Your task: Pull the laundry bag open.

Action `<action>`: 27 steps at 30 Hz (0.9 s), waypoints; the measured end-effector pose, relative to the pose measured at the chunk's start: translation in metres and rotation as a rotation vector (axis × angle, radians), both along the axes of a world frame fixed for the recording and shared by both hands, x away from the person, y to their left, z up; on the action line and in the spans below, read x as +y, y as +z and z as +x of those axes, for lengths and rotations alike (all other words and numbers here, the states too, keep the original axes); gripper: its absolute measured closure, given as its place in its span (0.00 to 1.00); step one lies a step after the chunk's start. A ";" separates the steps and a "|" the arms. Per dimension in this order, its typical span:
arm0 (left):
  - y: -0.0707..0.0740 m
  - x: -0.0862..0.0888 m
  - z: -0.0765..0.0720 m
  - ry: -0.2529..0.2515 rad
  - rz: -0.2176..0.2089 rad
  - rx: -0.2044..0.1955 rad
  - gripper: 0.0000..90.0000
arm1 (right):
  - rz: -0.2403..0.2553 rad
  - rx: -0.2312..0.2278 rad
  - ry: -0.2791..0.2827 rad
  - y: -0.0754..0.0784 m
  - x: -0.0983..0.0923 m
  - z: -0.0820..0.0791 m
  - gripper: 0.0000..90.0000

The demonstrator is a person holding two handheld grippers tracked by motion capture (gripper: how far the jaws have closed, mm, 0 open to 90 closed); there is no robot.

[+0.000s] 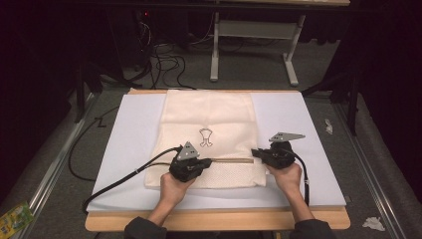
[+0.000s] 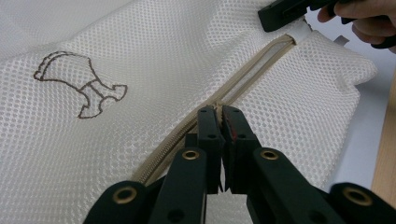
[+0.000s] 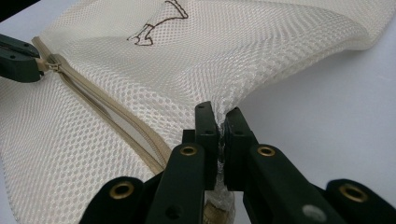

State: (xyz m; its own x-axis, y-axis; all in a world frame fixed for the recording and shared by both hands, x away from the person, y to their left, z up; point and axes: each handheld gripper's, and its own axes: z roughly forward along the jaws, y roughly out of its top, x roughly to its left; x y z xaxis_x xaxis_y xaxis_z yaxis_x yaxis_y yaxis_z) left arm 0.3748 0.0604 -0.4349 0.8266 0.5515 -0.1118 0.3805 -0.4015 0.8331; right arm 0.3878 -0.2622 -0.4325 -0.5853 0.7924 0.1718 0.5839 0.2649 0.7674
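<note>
Starting at the left of the high view, we see a green packet (image 1: 15, 217) on the floor, partly cut off by the frame's edge; its print is too small to read. A black cable (image 1: 124, 178) runs from there to the left gripper (image 1: 196, 167), which we hold over the lower part of the cream mesh bag (image 1: 209, 114). The bag lies flat on a white sheet (image 1: 134, 124) covering the wooden table (image 1: 214, 220).

In the left gripper view, our left gripper (image 2: 218, 112) has its jaws pinched together on the zipper slider (image 2: 217, 108); the slider is almost wholly buried between the pads, so we cannot make out its shape. The beige zipper (image 2: 261, 65) runs on toward the far gripper, and a brown embroidered figure (image 2: 79, 84) sits beside it.

Further right, the right gripper (image 1: 256, 153) meets the bag's right edge. In the right gripper view, the right gripper (image 3: 222, 125) is clamped on a bunched fold of mesh, which hides the zipper's end. The bag's far corner lifts off the sheet here.

Crumpled white scraps (image 1: 374, 223) lie on the floor at far right.
</note>
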 end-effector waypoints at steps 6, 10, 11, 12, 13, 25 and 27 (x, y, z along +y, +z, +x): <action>-0.001 0.006 0.000 0.013 -0.001 0.003 0.97 | -0.009 0.001 -0.007 -0.001 0.000 0.000 0.98; 0.000 0.011 0.000 0.023 -0.009 0.000 0.97 | -0.010 -0.001 -0.007 -0.001 0.000 0.001 0.98; 0.000 0.012 0.000 0.022 -0.013 0.003 0.97 | -0.007 0.001 -0.004 -0.001 0.000 0.001 0.98; 0.000 0.012 0.000 0.026 -0.012 0.003 0.97 | -0.005 0.002 -0.003 -0.001 0.000 0.001 0.98; -0.001 0.013 0.000 0.027 -0.014 0.004 0.97 | -0.010 -0.002 -0.006 -0.001 0.001 0.001 0.98; 0.001 0.022 0.001 0.046 -0.015 0.006 0.97 | -0.014 -0.003 -0.011 0.004 -0.002 0.002 0.98; 0.002 0.022 0.001 0.046 -0.014 0.004 0.97 | -0.016 -0.008 -0.009 0.004 -0.001 0.002 0.98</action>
